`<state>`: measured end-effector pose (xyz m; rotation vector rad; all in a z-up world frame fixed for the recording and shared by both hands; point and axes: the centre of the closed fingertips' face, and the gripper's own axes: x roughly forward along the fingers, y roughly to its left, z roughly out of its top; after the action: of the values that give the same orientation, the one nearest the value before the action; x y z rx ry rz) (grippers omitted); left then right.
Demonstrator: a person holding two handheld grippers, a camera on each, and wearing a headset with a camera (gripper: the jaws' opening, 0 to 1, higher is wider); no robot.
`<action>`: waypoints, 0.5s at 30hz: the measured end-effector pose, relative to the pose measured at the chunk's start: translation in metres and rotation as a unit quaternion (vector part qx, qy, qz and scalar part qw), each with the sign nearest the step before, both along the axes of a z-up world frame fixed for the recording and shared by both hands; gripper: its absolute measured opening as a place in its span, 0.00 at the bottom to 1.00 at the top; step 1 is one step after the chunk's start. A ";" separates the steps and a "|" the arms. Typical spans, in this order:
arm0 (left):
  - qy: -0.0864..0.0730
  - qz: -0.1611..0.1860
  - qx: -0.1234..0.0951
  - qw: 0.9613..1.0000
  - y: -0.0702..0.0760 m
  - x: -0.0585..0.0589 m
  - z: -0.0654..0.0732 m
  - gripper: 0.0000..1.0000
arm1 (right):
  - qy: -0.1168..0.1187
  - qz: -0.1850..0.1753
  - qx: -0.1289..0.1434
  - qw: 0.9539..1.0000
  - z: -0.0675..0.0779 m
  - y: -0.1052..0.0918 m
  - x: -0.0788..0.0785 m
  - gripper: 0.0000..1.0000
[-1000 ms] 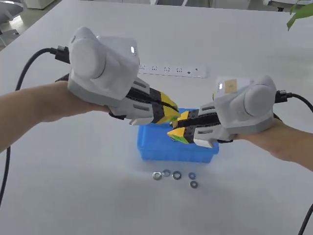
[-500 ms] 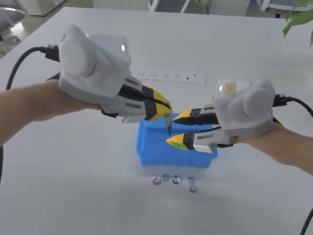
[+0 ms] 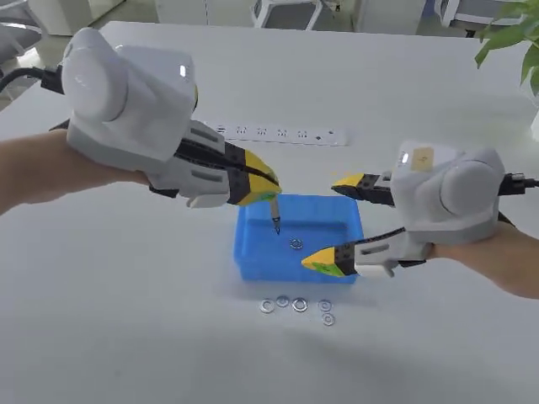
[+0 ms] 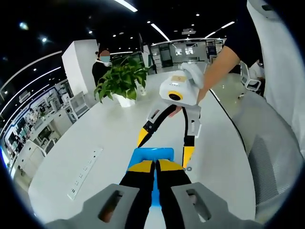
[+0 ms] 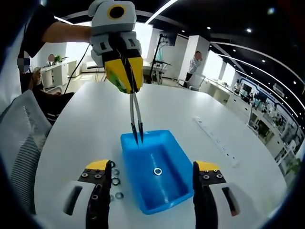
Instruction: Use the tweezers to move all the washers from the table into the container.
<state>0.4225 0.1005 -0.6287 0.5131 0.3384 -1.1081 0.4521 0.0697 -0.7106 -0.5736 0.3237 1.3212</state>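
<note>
Blue container (image 3: pixel 253 268) partly hidden by the released right gripper (image 3: pixel 322 223); left gripper (image 3: pixel 268 187) clenches tweezers (image 3: pixel 274 220).

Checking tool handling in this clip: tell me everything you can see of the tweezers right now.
The tweezers are thin and look metallic, with two slim prongs and darker tips. Their upper end is clamped between the shut jaws of the left gripper. They point down, nearly upright, at one end of the blue container. The tips stand slightly apart with nothing visible between them, away from the one washer lying inside. Whether they touch the container cannot be told.
</note>
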 end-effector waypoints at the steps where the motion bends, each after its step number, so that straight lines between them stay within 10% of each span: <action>1: 0.000 -0.001 0.001 1.000 0.000 -0.002 0.001 0.05 | 0.005 0.001 0.003 1.000 0.001 -0.002 -0.004 0.74; 7: -0.002 -0.014 0.007 1.000 -0.001 -0.022 0.005 0.05 | 0.028 -0.011 0.033 0.999 0.012 -0.013 -0.023 0.87; 15: 0.003 -0.021 0.022 1.000 -0.004 -0.045 -0.010 0.05 | 0.019 -0.012 0.007 1.000 0.001 -0.034 -0.044 0.96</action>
<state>0.3776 0.0969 -0.6388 0.5578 0.3601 -1.1451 0.4079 0.0359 -0.7101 -0.5325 0.3515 1.3124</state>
